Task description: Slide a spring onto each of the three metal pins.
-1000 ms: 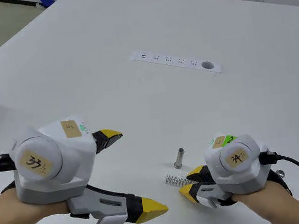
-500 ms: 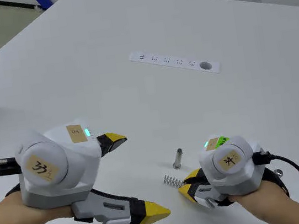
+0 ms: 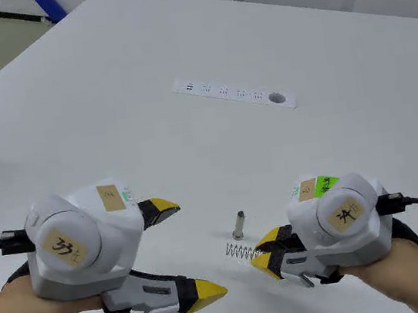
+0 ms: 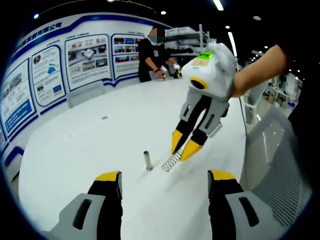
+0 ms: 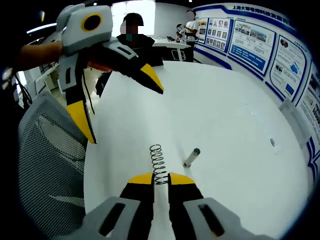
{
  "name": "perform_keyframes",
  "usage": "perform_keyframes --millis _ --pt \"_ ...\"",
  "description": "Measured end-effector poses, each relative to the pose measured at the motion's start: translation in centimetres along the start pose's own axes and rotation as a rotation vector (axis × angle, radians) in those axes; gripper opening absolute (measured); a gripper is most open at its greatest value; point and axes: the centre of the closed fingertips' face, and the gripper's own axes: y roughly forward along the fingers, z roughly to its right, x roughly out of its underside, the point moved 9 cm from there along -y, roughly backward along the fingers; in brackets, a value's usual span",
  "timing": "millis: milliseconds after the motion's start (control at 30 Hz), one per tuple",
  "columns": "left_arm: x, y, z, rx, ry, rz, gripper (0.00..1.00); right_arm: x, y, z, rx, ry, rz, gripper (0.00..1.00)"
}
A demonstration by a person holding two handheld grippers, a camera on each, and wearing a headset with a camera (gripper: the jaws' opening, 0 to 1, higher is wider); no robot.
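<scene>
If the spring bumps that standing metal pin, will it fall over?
Probably: the pin stands upright on one narrow end, so a nudge likely tips it. Being round, it may then roll on the smooth table.

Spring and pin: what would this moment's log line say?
right tool: shut on spring | left tool: open, empty | pin: upright, no spring on it

Upright metal pin (image 3: 239,225) beside coiled spring (image 3: 240,251)

White table (image 3: 104,78), poster wall (image 4: 50,75), mesh chair (image 5: 45,150), ceiling lights (image 4: 218,4)
</scene>
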Motion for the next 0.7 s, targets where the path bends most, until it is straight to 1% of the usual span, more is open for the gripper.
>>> perform_keyframes --millis 67,200,300,500,600,700 --pt "-0.5 0.0 0.3 0.014 0.009 0.016 0.68 -0.7 -1.0 -0.3 -0.001 -0.033 0.009 0.1" --pt "-1.2 0.2 0.8 0.036 0.037 0.022 0.64 -2.1 -2.7 -1.1 -0.01 -0.097 0.04 0.1" --pt "-1.7 0.4 1.2 0.056 0.047 0.032 0.6 -2.6 -3.5 -1.6 -0.006 -0.161 0.033 0.1" --pt "-2.1 0.8 2.0 0.092 0.072 0.034 0.5 -3.4 -5.0 -2.5 -0.022 -0.174 0.065 0.11" --pt "-2.4 0.8 2.5 0.118 0.092 0.032 0.44 -3.3 -5.5 -2.8 -0.018 -0.205 0.061 0.11" --pt "-2.6 0.9 2.8 0.128 0.098 0.035 0.38 -3.2 -5.8 -2.9 -0.022 -0.205 0.061 0.11"
